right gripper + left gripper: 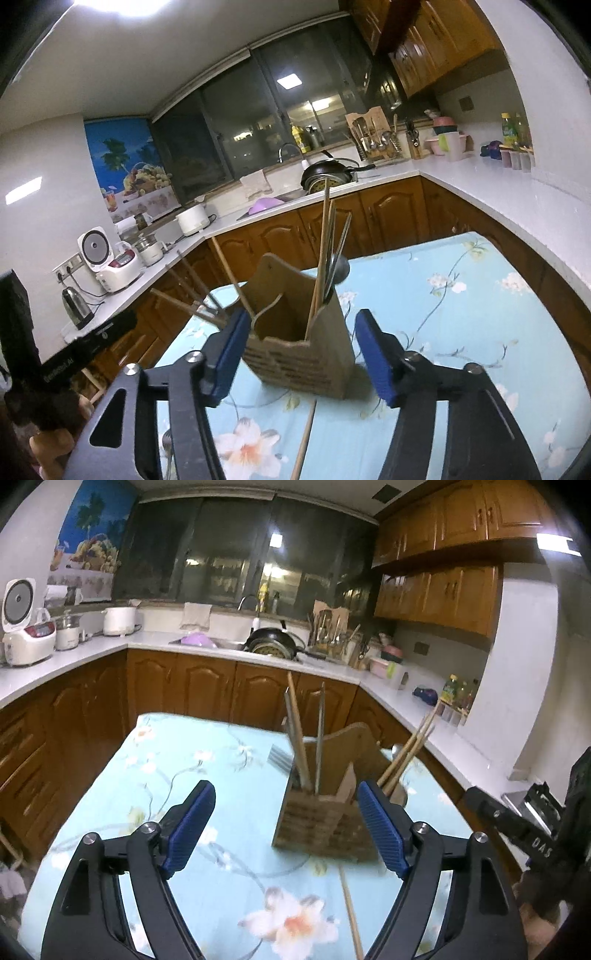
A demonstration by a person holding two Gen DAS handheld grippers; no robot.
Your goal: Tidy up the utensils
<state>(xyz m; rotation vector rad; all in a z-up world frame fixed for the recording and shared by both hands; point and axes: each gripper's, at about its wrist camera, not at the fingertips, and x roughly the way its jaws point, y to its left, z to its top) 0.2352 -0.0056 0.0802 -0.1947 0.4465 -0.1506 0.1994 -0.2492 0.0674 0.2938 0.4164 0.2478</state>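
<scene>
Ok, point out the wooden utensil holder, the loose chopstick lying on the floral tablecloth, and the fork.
Slatted wooden utensil holder (303,363): right wrist view, front face.
Loose wooden chopstick (304,439): right wrist view, mid-shaft.
Metal fork (279,757): left wrist view, tines.

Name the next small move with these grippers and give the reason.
Probably lower the right gripper onto the loose chopstick lying on the tablecloth before the wooden holder. Both grippers are open and empty, while other utensils already stand in the holder.

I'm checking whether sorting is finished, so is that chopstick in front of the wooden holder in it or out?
Out. The chopstick lies flat on the tablecloth, just before the wooden holder.
</scene>
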